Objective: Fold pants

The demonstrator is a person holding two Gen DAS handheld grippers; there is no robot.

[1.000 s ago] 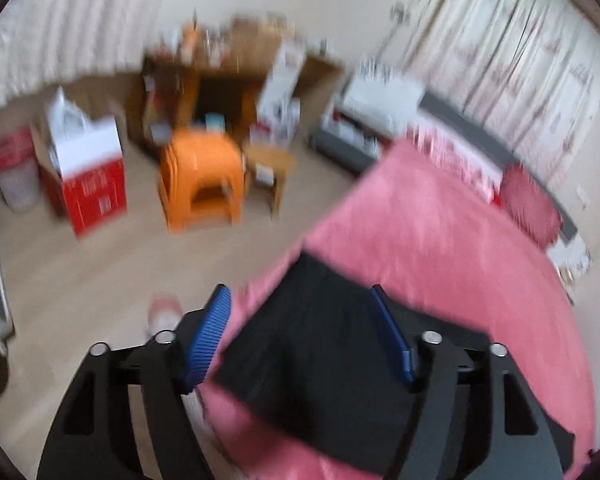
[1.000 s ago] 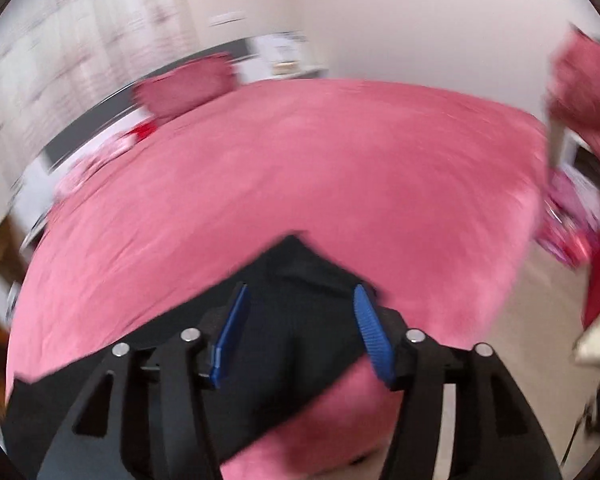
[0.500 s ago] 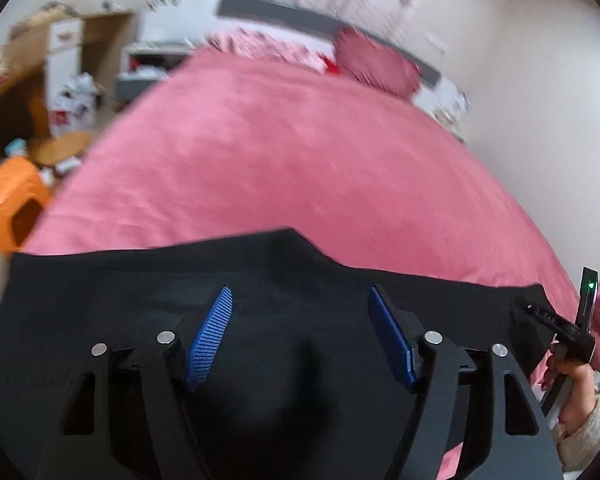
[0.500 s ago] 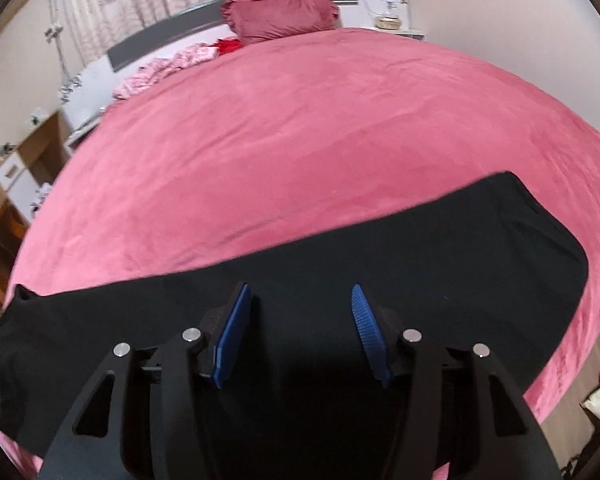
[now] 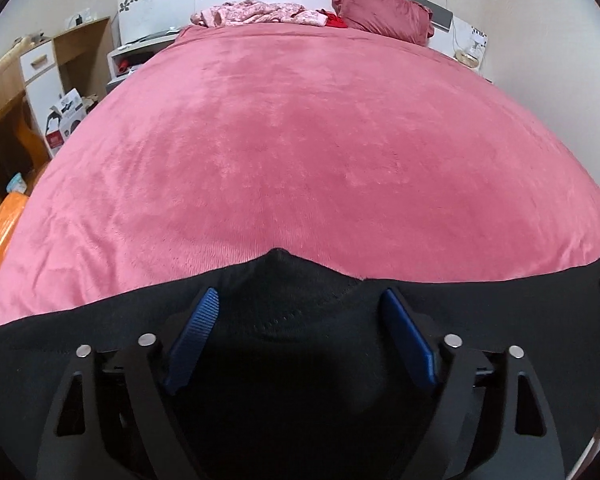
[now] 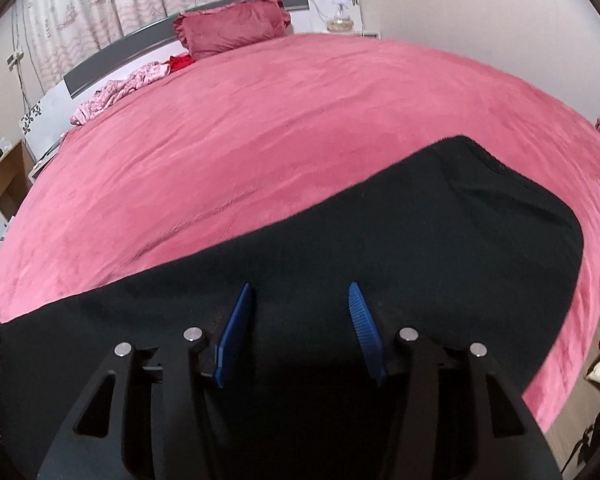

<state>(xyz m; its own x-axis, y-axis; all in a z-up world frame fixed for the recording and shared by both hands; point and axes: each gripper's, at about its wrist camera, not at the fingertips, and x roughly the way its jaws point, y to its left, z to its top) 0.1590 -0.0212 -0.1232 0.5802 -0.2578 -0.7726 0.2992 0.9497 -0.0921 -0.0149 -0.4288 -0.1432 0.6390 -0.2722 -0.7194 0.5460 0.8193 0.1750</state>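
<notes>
Black fabric pants (image 6: 400, 248): lying spread across the near edge of the pink plush bedspread (image 5: 300, 140).
Left gripper (image 5: 300, 300): jaws just widening, gaping, gripping nothing.
Right gripper (image 6: 300, 292): jaws narrowing, part-open, hovering over pants.

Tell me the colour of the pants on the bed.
Plain black pants on the pink bed; clearest in the right wrist view.

Pants (image 5: 100, 360) now spread across bed (image 5: 300, 140), left jaws just widened

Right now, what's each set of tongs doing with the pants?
Left tongs: open, jaws just widened, over the black pants, gripping nothing.
Right tongs: open, jaws just narrowing over the pants, no grip.
</notes>
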